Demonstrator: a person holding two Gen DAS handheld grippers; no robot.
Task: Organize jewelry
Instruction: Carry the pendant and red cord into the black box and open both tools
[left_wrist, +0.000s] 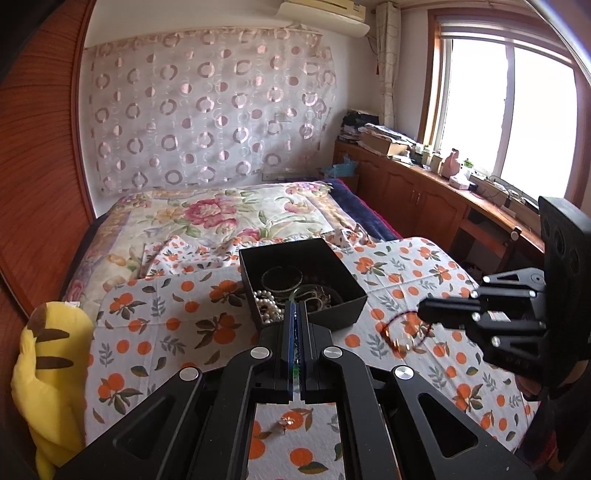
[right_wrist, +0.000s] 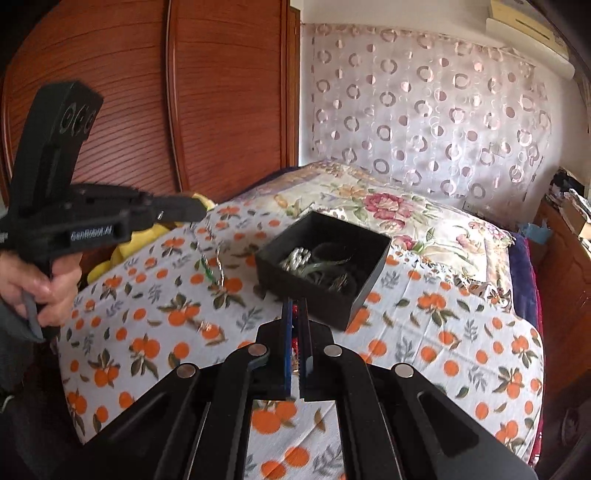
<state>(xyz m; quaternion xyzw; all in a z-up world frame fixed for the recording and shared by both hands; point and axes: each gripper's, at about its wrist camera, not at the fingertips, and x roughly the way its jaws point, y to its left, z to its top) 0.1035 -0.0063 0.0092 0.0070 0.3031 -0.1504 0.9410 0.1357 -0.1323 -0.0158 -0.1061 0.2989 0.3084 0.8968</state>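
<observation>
A black open box (left_wrist: 332, 266) holding pearls, bangles and other jewelry sits on the orange-print cloth (left_wrist: 177, 325); it also shows in the right wrist view (right_wrist: 354, 254). My left gripper (left_wrist: 296, 306) is shut on a thin green necklace (right_wrist: 207, 271), whose chain hangs down and shows in the right wrist view. My right gripper (right_wrist: 295, 306) is shut on a dark red bead bracelet (left_wrist: 402, 332), which dangles just above the cloth, right of the box. A small earring (left_wrist: 286, 422) lies on the cloth under my left gripper.
A yellow plush toy (left_wrist: 48, 373) lies at the left edge of the cloth. A floral quilt (left_wrist: 207, 214) covers the bed behind the box. A wooden cabinet (left_wrist: 417, 192) with clutter runs along the window at right. A wooden wardrobe (right_wrist: 166, 103) stands at left.
</observation>
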